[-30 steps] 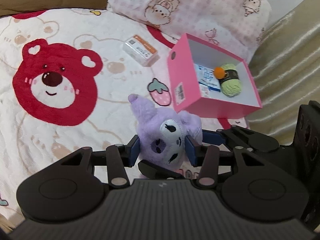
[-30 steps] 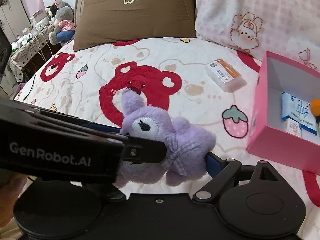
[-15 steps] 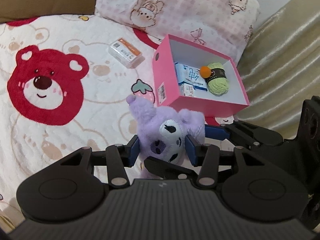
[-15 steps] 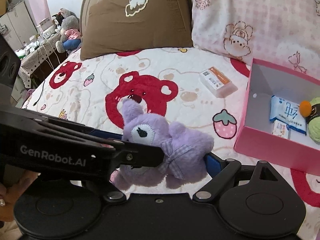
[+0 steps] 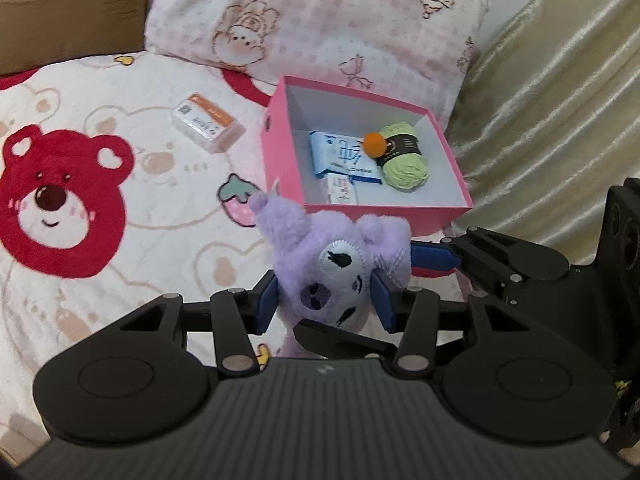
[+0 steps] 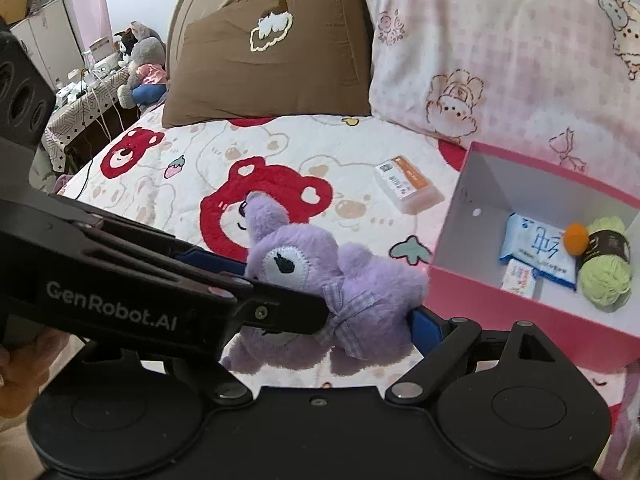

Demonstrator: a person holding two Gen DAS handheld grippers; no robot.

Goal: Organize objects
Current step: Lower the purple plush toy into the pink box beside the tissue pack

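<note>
A purple plush toy (image 5: 336, 260) is held above the bed by both grippers. My left gripper (image 5: 325, 300) is shut on its head, a blue pad on each side. My right gripper (image 6: 340, 316) is shut on its body; its right finger (image 6: 428, 326) shows, its left is hidden behind the left gripper's body. The plush also shows in the right wrist view (image 6: 332, 280). A pink box (image 5: 280, 168) lies just beyond, open side up, holding a tissue pack (image 5: 344, 156), a small packet (image 5: 342, 189), green yarn (image 5: 404, 158) and an orange ball (image 5: 374, 144).
A small orange-and-white box (image 5: 208, 126) lies on the bear-print bedspread (image 5: 120, 200), left of the pink box (image 6: 520, 320). A pink pillow (image 5: 312, 20) and a brown pillow (image 6: 272, 52) lean at the headboard. A beige curtain (image 5: 560, 100) hangs at the right.
Both grippers have lifted the plush higher and carried it toward the pink box; more of the box's inside now shows.
</note>
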